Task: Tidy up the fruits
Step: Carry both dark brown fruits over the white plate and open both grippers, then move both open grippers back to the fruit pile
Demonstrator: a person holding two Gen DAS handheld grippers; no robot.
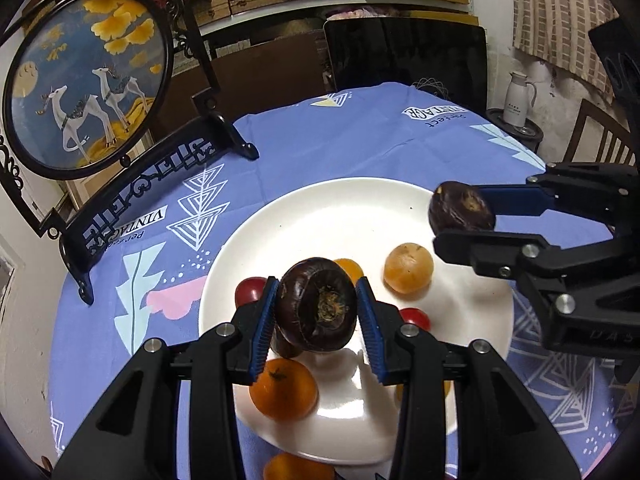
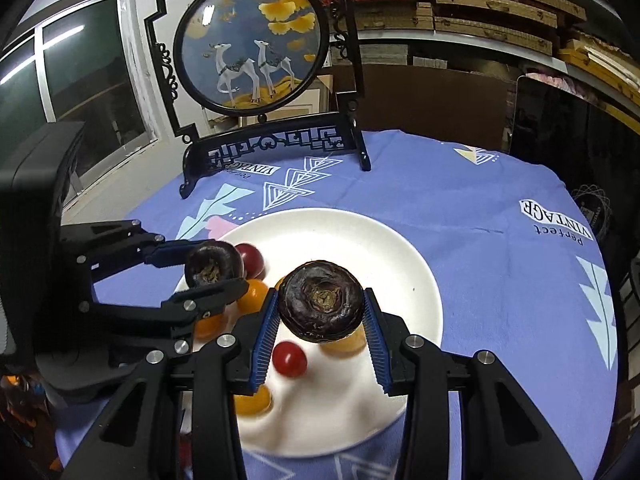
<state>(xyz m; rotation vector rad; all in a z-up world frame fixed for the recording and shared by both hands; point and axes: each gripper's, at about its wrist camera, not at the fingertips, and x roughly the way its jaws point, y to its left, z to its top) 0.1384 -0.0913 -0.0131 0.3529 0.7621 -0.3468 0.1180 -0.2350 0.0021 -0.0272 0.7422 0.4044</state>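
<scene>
Left gripper (image 1: 316, 312): jaws pinching a dark water chestnut (image 1: 316, 304), held above the white plate (image 1: 340, 208), flat scarred end facing the camera. Right gripper (image 2: 320, 312): jaws pinching a second dark chestnut (image 2: 321, 300), same facing, over the plate's near half. Oranges (image 1: 409, 268) and red cherry tomatoes (image 2: 289, 359) lie on the plate; table under blue cloth (image 2: 460, 200).

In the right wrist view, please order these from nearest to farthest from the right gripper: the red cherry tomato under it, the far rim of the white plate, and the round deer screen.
1. Red cherry tomato: on the plate, just below the right gripper.
2. White plate, far rim: beyond the gripper, mid-table.
3. Deer screen: standing at the table's back edge.
</scene>
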